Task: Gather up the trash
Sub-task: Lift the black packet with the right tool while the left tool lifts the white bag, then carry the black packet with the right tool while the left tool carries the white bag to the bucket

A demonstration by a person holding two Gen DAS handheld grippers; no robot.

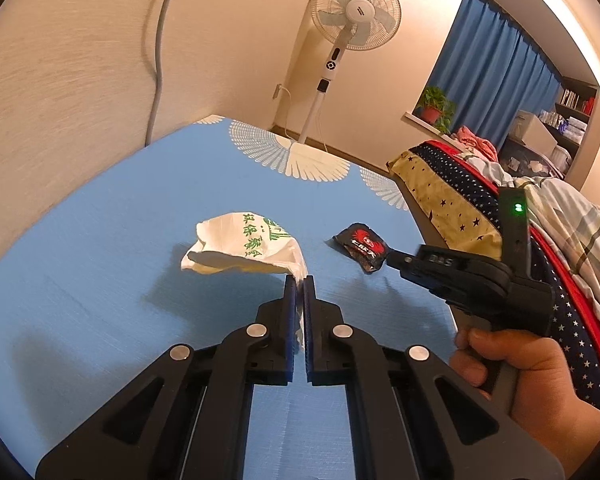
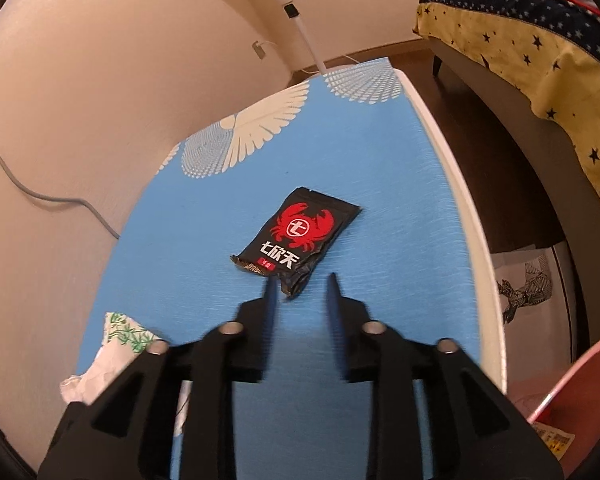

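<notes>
Just past the parted right tool (image 2: 300, 286) lies the black wrapper (image 2: 298, 242).

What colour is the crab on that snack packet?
Red, on a black snack packet; clearest in the right wrist view.

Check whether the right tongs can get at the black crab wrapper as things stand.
Probably yes. The right tongs stand open just short of the black crab wrapper, which lies flat on the blue tabletop with nothing between.

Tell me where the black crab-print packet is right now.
The black crab-print packet lies flat on the blue tablecloth, just ahead of the open right gripper, untouched. In the left wrist view it sits right of the white bag.
</notes>
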